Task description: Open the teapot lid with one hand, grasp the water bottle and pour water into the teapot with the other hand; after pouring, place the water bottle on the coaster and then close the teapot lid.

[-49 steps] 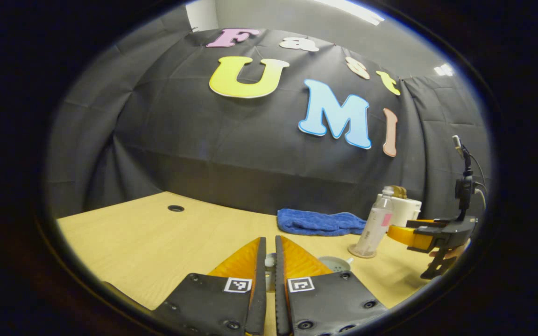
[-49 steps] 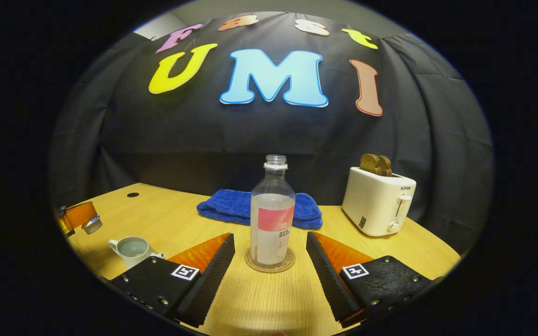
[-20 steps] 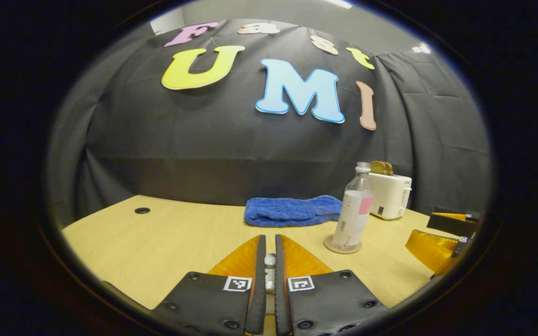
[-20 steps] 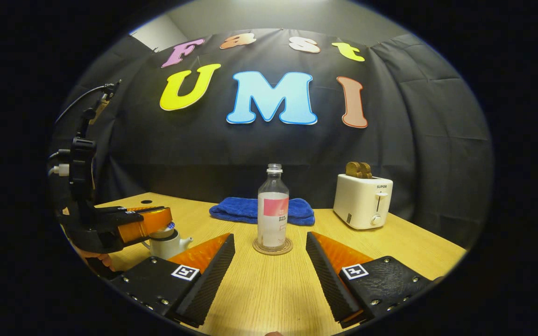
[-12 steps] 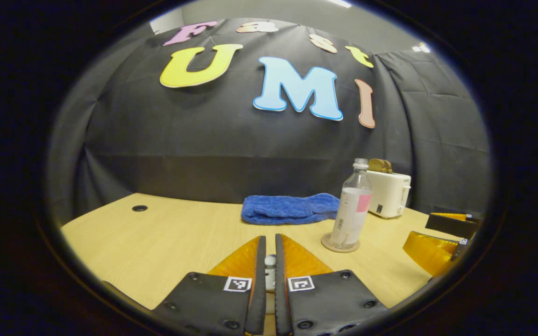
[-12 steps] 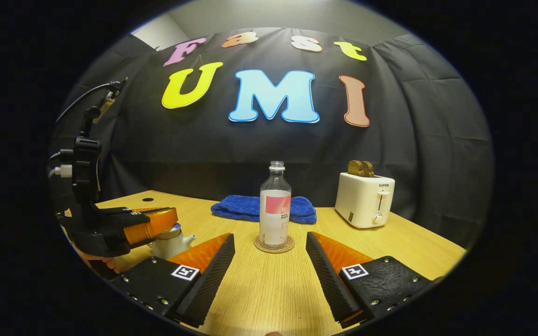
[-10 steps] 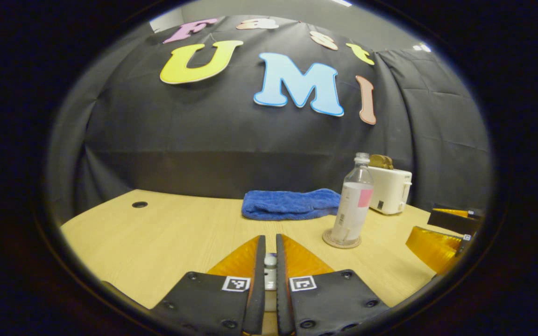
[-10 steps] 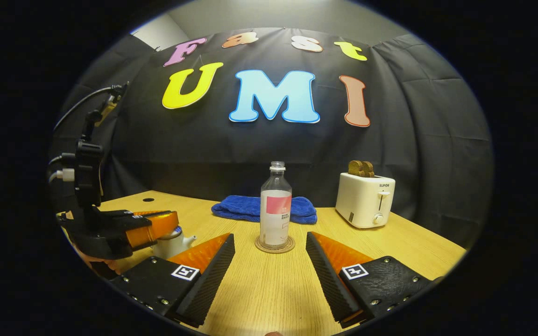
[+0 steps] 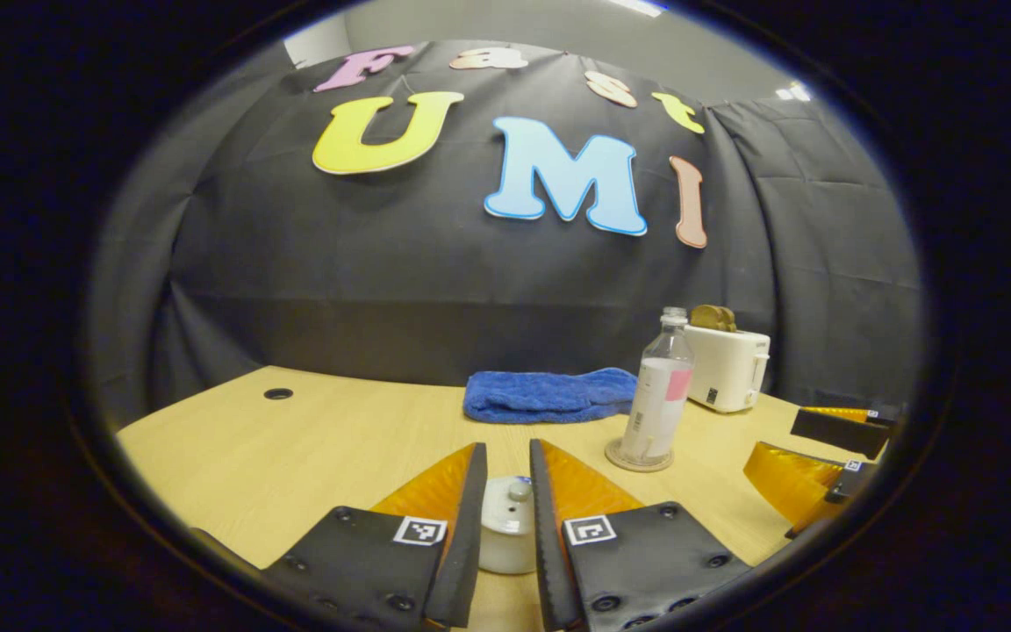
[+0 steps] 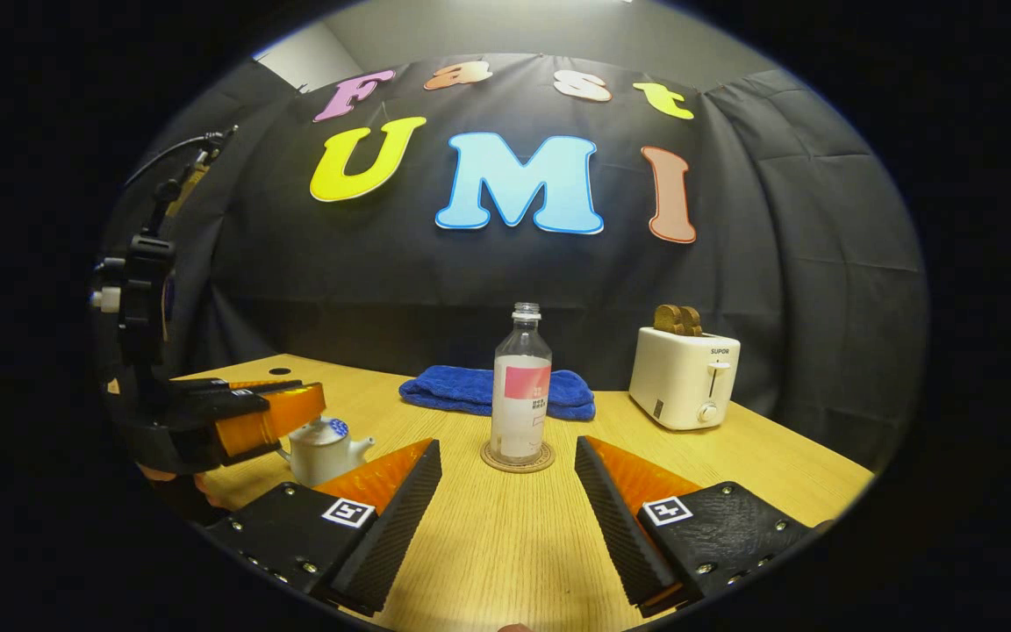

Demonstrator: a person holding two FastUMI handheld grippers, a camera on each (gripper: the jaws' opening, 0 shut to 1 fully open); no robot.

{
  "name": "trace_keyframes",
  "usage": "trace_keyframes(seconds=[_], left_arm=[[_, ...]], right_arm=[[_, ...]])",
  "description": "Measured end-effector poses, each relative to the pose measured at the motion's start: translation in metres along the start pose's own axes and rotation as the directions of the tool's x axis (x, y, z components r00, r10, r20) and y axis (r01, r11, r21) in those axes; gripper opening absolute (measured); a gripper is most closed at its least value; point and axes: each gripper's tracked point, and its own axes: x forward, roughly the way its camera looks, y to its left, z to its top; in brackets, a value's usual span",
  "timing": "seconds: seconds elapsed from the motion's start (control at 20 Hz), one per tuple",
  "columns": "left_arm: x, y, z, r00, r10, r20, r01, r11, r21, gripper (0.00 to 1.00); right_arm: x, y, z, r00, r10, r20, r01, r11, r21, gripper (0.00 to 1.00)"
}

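In the left gripper view my left gripper [image 9: 503,500] sits low over the table [image 9: 295,448] with its jaws parted a little, one on each side of the teapot lid [image 9: 508,513]; there is a gap on both sides, so I judge they press on nothing, and the lid rests on the pot, which makes me think the closing step is done or nearly so. The knob [image 9: 519,491] stands free between my fingers, the part I would pinch if the lid needed seating again. Off to the right the water bottle [image 9: 661,386] stands upright on its coaster [image 9: 637,458], uncapped and part full, in front of the white toaster [image 9: 727,369] and beside the folded blue towel [image 9: 549,395]; the other gripper's fingers [image 9: 791,470] show at the far right edge, well apart from the bottle. In the right gripper view my right gripper [image 10: 508,491] hangs back with jaws wide open and empty, the bottle [image 10: 521,395] centred on the coaster [image 10: 518,458] beyond the fingertips and not touched, which fits a bottle set down where the task wants it. To the left the small white teapot [image 10: 323,449] wears its lid, spout toward me, with the left gripper [image 10: 282,420] just above and beside it. Lifting away carelessly could catch the knob and shift the lid.
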Motion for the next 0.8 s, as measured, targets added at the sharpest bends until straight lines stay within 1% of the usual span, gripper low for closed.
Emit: trace_keyframes(seconds=[0.1,0.15,0.25,0.35,0.4,0.45,0.5,0.6,0.65,0.7,0.75,0.8], left_arm=[[-0.013,-0.002,0.002,1.0,-0.008,-0.003,0.008,1.0,-0.017,0.35],[-0.018,-0.002,0.001,1.0,-0.007,-0.006,0.006,1.0,-0.022,0.48],[-0.032,-0.001,0.004,1.0,0.004,-0.003,-0.004,1.0,-0.009,0.48],[-0.049,-0.002,0.004,1.0,0.009,-0.008,-0.009,1.0,0.007,0.57],[-0.055,-0.003,0.006,1.0,0.006,-0.006,-0.006,1.0,0.01,0.58],[-0.063,-0.004,0.007,1.0,0.004,-0.003,-0.004,1.0,0.009,0.65],[-0.072,-0.005,0.007,1.0,0.008,-0.002,-0.008,1.0,0.009,0.65],[-0.087,-0.009,0.011,1.0,0.004,0.01,-0.004,1.0,0.012,0.75],[-0.095,-0.009,0.013,1.0,0.011,0.019,-0.011,1.0,0.019,0.77],[-0.102,-0.011,0.015,1.0,0.009,0.026,-0.01,1.0,0.022,0.77],[-0.108,-0.012,0.017,0.999,0.012,0.035,-0.013,1.0,0.022,0.83],[-0.116,-0.011,0.018,0.999,0.019,0.041,-0.02,1.0,0.022,0.83]], right_arm=[[-0.008,0.0,0.006,1.0,-0.004,0.011,0.003,1.0,0.008,0.96],[-0.014,-0.003,0.01,1.0,-0.01,0.021,0.01,1.0,0.008,0.95],[-0.025,-0.006,0.018,0.999,-0.021,0.037,0.021,1.0,0.0,0.95],[-0.037,-0.009,0.023,0.998,-0.028,0.049,0.028,1.0,-0.004,0.95],[-0.043,-0.01,0.026,0.998,-0.03,0.054,0.03,1.0,-0.004,0.95],[-0.05,-0.011,0.028,0.998,-0.032,0.059,0.032,0.999,-0.005,0.95],[-0.056,-0.012,0.03,0.997,-0.035,0.064,0.036,0.999,-0.008,0.95],[-0.067,-0.014,0.03,0.997,-0.04,0.069,0.041,0.999,-0.016,0.95],[-0.072,-0.016,0.029,0.997,-0.043,0.069,0.045,0.999,-0.018,0.95],[-0.076,-0.017,0.028,0.997,-0.046,0.069,0.048,0.999,-0.019,0.95],[-0.081,-0.017,0.028,0.996,-0.047,0.071,0.049,0.999,-0.019,0.95],[-0.086,-0.017,0.027,0.996,-0.047,0.073,0.049,0.999,-0.018,0.95]])
